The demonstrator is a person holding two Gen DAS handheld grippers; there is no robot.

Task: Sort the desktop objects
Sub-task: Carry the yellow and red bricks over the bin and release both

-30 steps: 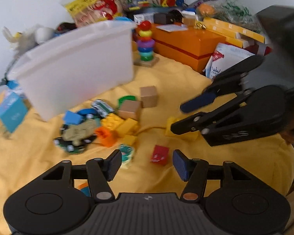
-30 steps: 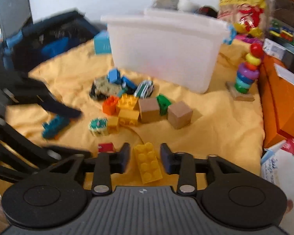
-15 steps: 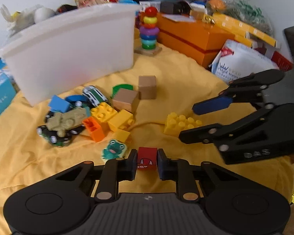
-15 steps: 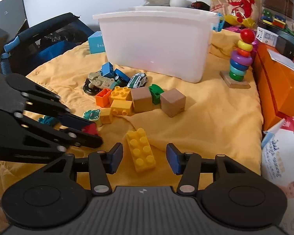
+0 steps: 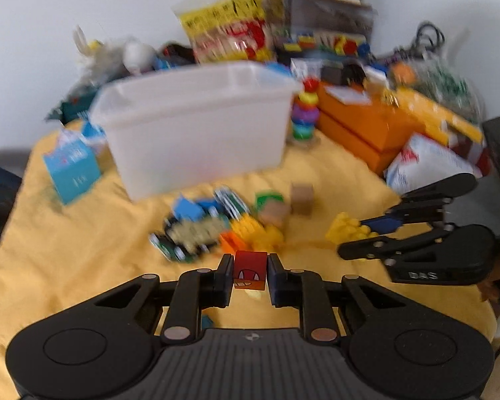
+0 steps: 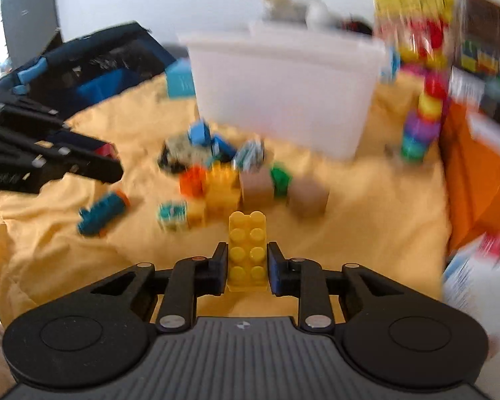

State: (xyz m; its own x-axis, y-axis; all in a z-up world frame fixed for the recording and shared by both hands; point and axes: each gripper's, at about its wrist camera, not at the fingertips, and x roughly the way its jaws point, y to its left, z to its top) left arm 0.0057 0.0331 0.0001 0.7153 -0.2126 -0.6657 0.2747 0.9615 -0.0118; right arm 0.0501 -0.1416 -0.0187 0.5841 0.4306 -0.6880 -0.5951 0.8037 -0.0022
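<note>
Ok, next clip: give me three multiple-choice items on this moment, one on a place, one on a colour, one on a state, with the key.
1. Where does the white bin stand relative to the pile of loose toys on the yellow cloth?
A. behind the pile
B. in front of it
C. on top of it

2. What colour is the studded brick between the right tongs?
A. red
B. yellow
C. green

3. What state are the left tongs in?
A. wide open, nothing between them
B. shut on the red block
C. shut on a wooden cube

Key:
1 A, in both wrist views the bin stands beyond the toys.
2 B, the right wrist view shows a yellow brick between the fingers.
3 B, the left wrist view shows both fingers pressed against the red block's sides.
</note>
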